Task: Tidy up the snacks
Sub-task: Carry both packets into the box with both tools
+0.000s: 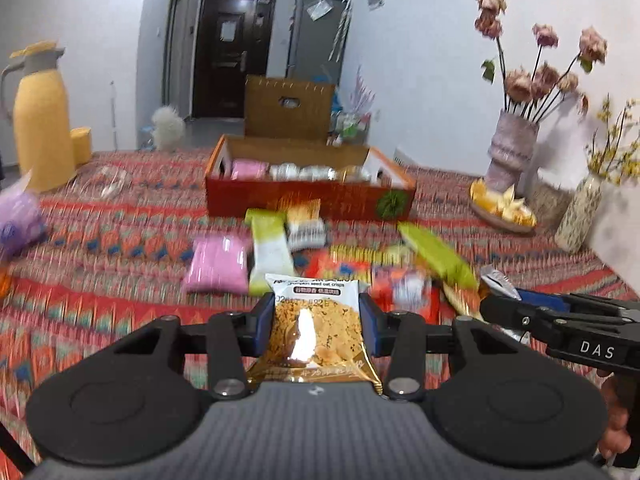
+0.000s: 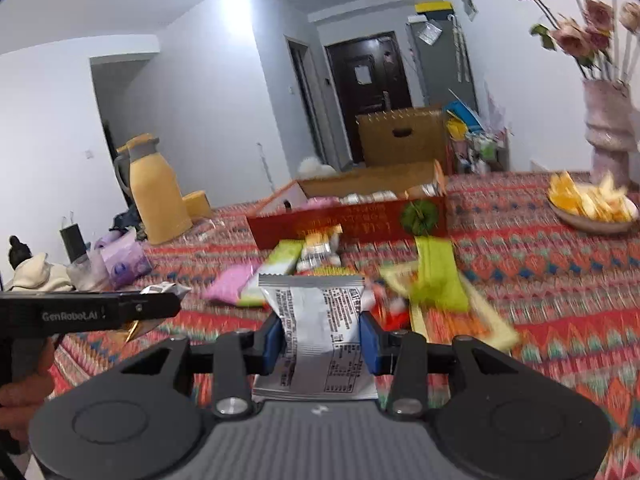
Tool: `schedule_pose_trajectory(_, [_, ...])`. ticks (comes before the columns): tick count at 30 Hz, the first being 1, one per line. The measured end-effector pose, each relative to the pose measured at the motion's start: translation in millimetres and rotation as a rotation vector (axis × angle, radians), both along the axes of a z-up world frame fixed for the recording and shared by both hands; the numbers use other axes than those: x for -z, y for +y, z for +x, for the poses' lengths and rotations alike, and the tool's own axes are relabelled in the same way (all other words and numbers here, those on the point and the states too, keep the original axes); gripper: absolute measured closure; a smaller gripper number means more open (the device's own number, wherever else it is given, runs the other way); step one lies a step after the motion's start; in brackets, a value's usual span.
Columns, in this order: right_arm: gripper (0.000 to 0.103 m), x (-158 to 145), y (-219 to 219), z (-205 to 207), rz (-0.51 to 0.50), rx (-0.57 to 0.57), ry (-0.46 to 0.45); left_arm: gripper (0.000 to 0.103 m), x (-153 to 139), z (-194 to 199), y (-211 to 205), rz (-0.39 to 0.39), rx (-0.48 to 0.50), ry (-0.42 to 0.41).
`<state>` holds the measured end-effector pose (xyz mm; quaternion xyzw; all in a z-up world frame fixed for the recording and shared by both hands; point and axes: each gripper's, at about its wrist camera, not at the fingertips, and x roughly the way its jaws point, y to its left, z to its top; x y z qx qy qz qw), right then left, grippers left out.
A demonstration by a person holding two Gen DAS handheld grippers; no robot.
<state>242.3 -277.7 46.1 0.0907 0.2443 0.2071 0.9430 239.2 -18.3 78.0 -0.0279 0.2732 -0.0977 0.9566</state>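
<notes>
My left gripper (image 1: pixel 316 322) is shut on a gold oat-crisp packet (image 1: pixel 314 332), held above the patterned tablecloth. My right gripper (image 2: pixel 322 338) is shut on a silver-white snack packet (image 2: pixel 320 328) showing its printed back. Ahead lies a pile of loose snacks: a pink packet (image 1: pixel 218 266), green-white bars (image 1: pixel 270 248) (image 2: pixel 436 272) and red packets (image 1: pixel 404 288). Behind them stands an open red box (image 1: pixel 308 196) (image 2: pixel 348 220) holding several snacks. The right gripper shows at the right of the left wrist view (image 1: pixel 560 320); the left gripper shows at the left of the right wrist view (image 2: pixel 100 312).
A yellow thermos jug (image 1: pixel 42 120) and a yellow cup (image 1: pixel 81 144) stand at the far left. A glass dish (image 1: pixel 104 180) lies near them. A bowl of orange peel (image 1: pixel 502 204), a flower vase (image 1: pixel 510 148) and a second vase (image 1: pixel 580 212) stand at the right. A purple bag (image 1: pixel 18 220) lies at the left edge.
</notes>
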Motion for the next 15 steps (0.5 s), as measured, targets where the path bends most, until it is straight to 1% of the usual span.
schedule_pose_trajectory(2, [0.063, -12.6, 1.1, 22.0, 0.025, -0.044, -0.016, 0.059, -12.7, 21.4, 1.0, -0.001, 0.019, -0.026])
schedule_pose_trajectory(4, [0.063, -29.6, 5.0, 50.3, 0.018, -0.076, -0.047, 0.059, -27.4, 50.6, 2.4, -0.014, 0.035, -0.052])
schedule_pose_trajectory(7, [0.063, -52.9, 14.5, 95.9, -0.035, -0.085, -0.101, 0.059, -44.4, 103.6, 5.9, -0.018, 0.037, -0.077])
schedule_pose_trajectory(9, [0.063, -64.9, 23.7, 136.7, -0.084, -0.081, -0.122, 0.059, -52.5, 140.5, 7.1, -0.018, 0.032, -0.081])
schedule_pose_trajectory(12, [0.063, -68.6, 36.0, 203.9, -0.117, -0.065, -0.084, 0.059, -60.9, 206.3, 11.5, -0.039, 0.023, -0.065])
schedule_pose_trajectory(14, [0.063, -64.6, 48.7, 251.9, -0.167, -0.045, -0.062, 0.059, -60.5, 253.3, 12.7, -0.057, 0.015, -0.038])
schedule_pose_trajectory(15, [0.063, -61.9, 53.2, 273.9, -0.169, -0.037, -0.041, 0.059, -58.4, 273.7, 12.5, -0.066, 0.001, -0.022])
